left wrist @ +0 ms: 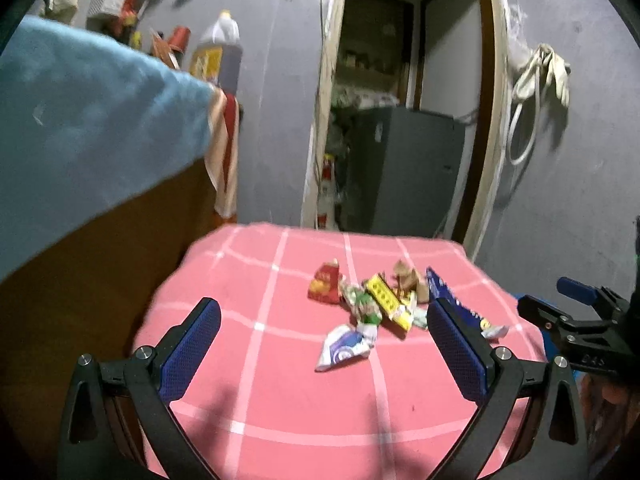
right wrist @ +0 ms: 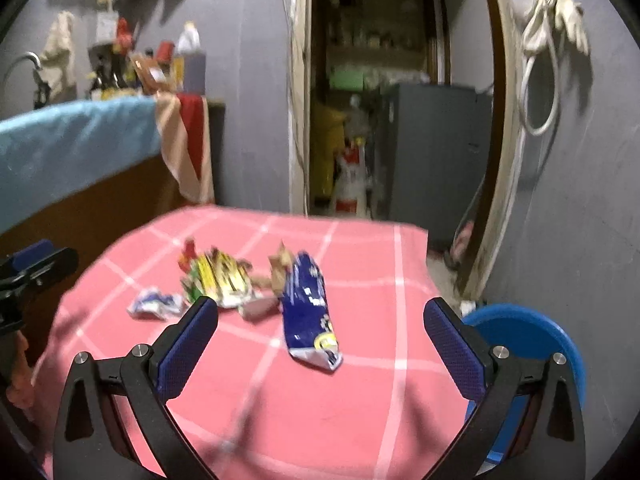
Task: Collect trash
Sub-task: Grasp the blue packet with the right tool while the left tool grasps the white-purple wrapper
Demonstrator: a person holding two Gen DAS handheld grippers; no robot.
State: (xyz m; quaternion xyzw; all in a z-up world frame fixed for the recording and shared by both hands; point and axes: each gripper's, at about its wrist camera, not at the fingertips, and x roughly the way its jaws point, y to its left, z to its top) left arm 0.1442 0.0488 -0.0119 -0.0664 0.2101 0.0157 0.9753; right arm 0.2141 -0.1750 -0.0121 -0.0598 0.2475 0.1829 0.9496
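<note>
Several wrappers lie heaped mid-table (right wrist: 360,420). We hold both grippers wide apart and empty. Blue wrapper (right wrist: 308,312) lies dead ahead of right gripper (right wrist: 320,324), long axis running away from it; left gripper (left wrist: 324,332) sits further left, facing the white wrapper (left wrist: 346,346).

Counter (left wrist: 280,360): pink cloth with a white grid of lines. Wrappers on it: red wrapper (left wrist: 325,286) at 11 o'clock of the pile; yellow wrapper (left wrist: 386,298) with dark dots at centre; green-and-white wrapper (left wrist: 362,304); white wrapper (left wrist: 346,346) with blue print at 7 o'clock; dark blue wrapper (right wrist: 308,312) with white and yellow print. Blue bin (right wrist: 532,340) at 3 o'clock. Left gripper (left wrist: 324,344) and right gripper (right wrist: 320,344): black frames, blue textured pads.
</note>
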